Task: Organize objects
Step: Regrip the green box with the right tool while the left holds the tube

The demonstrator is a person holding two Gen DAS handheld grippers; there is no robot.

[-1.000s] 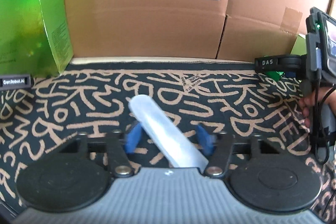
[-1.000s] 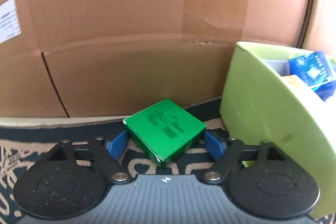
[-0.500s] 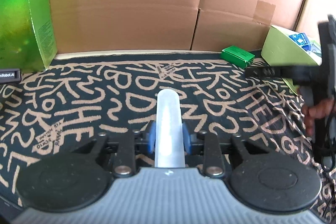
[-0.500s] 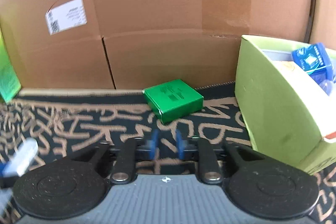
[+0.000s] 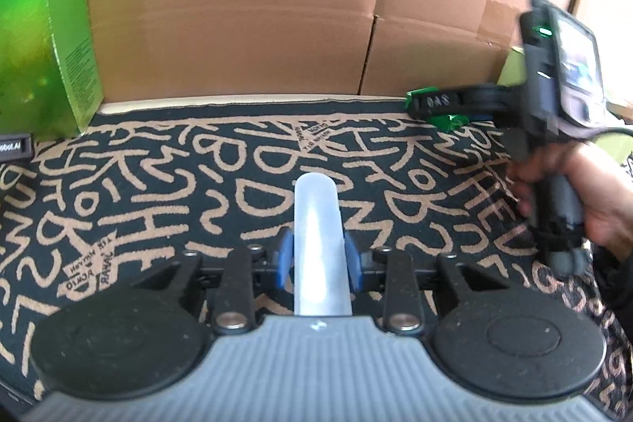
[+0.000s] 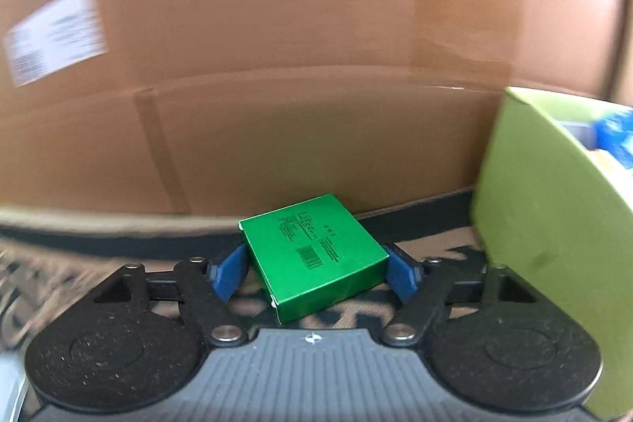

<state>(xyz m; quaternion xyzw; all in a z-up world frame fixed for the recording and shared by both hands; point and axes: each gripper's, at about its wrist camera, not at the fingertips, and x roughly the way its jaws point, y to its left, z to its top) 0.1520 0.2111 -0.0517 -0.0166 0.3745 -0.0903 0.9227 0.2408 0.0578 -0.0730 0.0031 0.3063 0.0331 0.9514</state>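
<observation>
right gripper jaws opening | green box between | lime bin right

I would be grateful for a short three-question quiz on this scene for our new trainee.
1. True or false: the left tool grips a white tube above the patterned rug.
2. What lies between the pads of the right tool? A: a green box. B: a blue packet. C: a paper label.
3. Fill in: in the right wrist view, the pale green bin stands to the ___ of the green box.

Key: 1 true. 2 A; that tool's jaws are opening, with the box between them. 3 right.
</observation>
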